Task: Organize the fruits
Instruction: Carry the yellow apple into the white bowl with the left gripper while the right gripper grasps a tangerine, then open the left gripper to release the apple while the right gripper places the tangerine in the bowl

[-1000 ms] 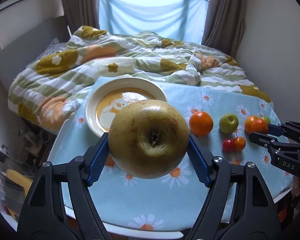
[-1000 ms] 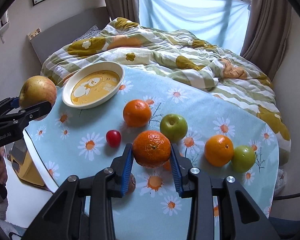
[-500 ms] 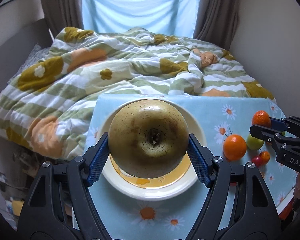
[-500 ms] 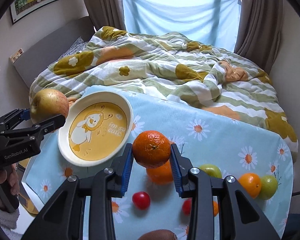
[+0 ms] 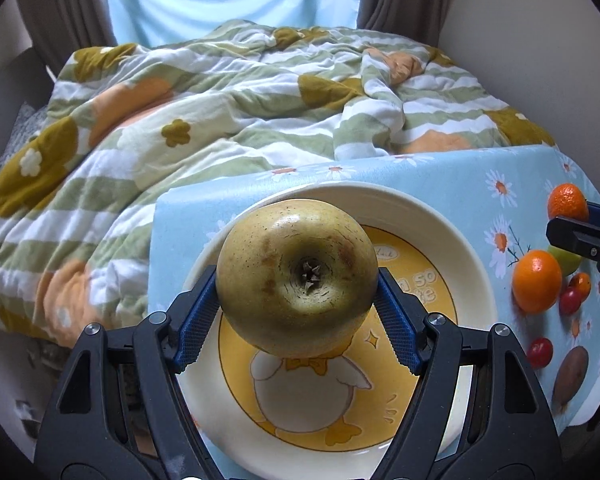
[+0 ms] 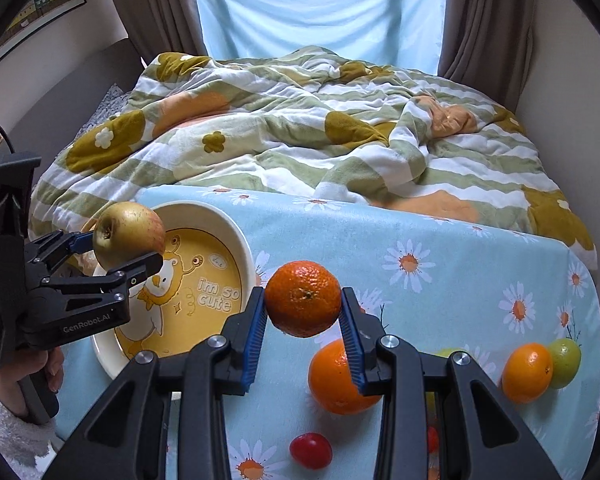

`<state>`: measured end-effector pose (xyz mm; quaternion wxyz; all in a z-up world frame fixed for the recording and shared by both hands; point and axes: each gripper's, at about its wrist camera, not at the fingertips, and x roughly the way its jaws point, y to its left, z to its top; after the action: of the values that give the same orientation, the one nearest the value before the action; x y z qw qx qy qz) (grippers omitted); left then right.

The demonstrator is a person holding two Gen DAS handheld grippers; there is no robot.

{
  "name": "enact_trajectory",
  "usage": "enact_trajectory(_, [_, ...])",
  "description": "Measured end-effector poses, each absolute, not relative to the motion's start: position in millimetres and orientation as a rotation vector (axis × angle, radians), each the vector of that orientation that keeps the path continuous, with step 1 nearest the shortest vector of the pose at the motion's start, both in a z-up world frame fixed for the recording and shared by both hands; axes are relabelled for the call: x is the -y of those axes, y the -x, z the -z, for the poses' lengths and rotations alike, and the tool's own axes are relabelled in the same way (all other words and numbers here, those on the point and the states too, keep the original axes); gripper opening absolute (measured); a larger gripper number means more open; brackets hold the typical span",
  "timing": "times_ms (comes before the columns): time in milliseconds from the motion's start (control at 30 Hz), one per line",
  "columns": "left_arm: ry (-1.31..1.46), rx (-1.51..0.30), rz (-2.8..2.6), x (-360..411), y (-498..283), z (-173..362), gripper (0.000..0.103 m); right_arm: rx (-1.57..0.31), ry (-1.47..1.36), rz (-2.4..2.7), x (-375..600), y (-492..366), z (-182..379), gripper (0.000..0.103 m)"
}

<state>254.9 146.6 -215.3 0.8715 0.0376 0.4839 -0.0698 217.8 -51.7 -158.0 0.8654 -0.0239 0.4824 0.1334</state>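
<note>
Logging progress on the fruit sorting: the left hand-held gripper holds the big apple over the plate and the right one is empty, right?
Not quite. The right wrist view shows the right hand-held gripper shut on a mandarin. The left hand-held gripper does hold the big apple over the plate.

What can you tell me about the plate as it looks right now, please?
The plate is round and deep-rimmed, cream outside with a glossy yellow centre showing a cartoon duck and the words "i'm so cute". It looks ceramic or melamine. It lies flat near one corner of the daisy-print cloth, beside the bed. No fruit is seen in it; part of its floor is hidden. The left gripper holds an apple above it; whether the apple touches it cannot be told.
</note>
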Motion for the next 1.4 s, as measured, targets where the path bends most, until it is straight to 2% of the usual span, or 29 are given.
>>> enact_trajectory(267, [-0.111, -1.046, 0.167, -144.9, -264.8, 233.4, 0.083, -1.025, 0.023, -0.224, 55.3, -222.1, 159.5, 0.033])
enact_trajectory(333, [-0.102, -1.023, 0.173, -144.9, -262.7, 228.4, 0.090, -1.024, 0.023, -0.216, 56.3, -219.4, 157.7, 0.033])
enact_trajectory(367, [-0.092, -1.007, 0.180, -145.7, -261.7, 224.1, 0.103, -1.024, 0.021, -0.213, 56.6, -219.2, 156.6, 0.033])
enact_trajectory(800, [-0.026, -0.996, 0.114, -165.6, -231.3, 191.7, 0.103, -1.022, 0.059, -0.306, 46.2, -226.8, 148.6, 0.033])
enact_trajectory(1400, [0.114, -1.046, -0.041, -203.3, -156.7, 189.7, 0.103, -1.036, 0.245, -0.606, -33.7, -243.0, 199.0, 0.033])
